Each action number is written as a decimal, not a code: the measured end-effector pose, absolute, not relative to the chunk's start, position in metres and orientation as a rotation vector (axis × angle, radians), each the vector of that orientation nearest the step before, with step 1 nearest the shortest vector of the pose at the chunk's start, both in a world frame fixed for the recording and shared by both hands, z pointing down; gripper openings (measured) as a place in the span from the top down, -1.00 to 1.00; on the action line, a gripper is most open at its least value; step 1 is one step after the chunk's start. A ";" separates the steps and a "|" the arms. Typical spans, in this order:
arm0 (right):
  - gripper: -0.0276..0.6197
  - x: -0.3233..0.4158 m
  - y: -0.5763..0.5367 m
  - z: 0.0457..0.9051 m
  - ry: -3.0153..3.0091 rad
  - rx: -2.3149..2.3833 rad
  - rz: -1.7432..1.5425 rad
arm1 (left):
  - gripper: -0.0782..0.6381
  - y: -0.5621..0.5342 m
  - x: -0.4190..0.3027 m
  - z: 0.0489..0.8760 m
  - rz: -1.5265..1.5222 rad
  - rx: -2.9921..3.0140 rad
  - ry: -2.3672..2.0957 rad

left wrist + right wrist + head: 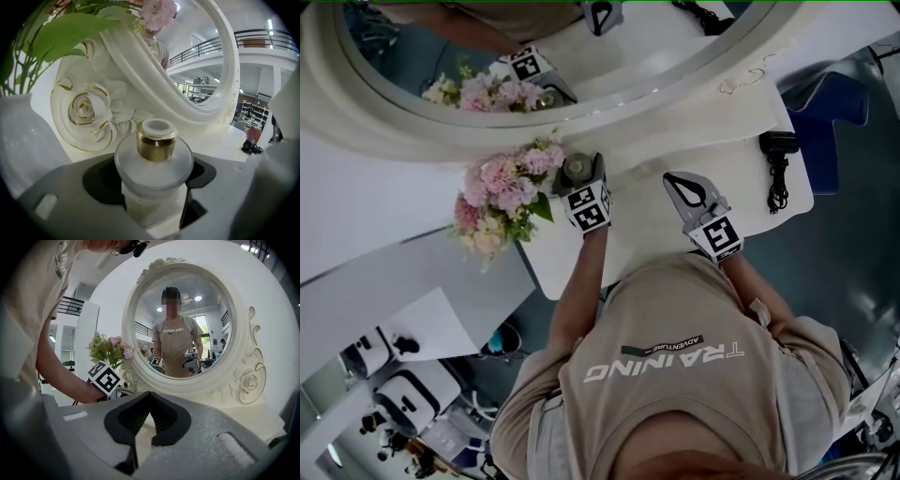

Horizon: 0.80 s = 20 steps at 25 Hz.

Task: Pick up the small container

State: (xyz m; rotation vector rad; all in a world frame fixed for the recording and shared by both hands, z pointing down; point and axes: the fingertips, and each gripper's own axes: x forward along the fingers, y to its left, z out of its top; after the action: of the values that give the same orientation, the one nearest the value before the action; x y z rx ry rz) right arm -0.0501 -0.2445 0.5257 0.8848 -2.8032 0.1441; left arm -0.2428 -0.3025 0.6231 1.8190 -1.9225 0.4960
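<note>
The small container (577,169) is a frosted white jar with a gold neck and white cap (154,159). It stands on the white table (647,244) in front of the mirror's rose-carved base. My left gripper (578,180) is open around it: the jar sits between the jaws, with dark gaps showing at both sides in the left gripper view. My right gripper (680,180) hovers over the table to the right of the jar. Its jaws meet at the tips (146,397) with nothing between them.
A pink and white flower bunch (502,192) in a white vase (18,140) stands just left of the jar. The large round white mirror (581,103) backs the table. A black device with a cable (778,159) lies at the right edge.
</note>
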 end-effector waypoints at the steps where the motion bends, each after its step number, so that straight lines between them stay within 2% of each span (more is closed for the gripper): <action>1: 0.91 -0.050 -0.245 0.527 -2.801 0.884 0.150 | -0.24 -0.304 -0.243 0.624 0.503 1.815 -1.925; 20: 0.91 -0.044 -0.238 0.528 -2.820 0.942 0.274 | -0.21 -0.285 -0.232 0.626 0.572 1.859 -1.897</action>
State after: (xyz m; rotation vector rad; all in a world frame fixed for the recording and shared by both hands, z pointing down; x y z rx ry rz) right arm -0.0441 -0.2383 0.5278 0.9417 -2.8200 0.2742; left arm -0.2322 -0.2852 0.6256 1.8587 -1.8968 0.5716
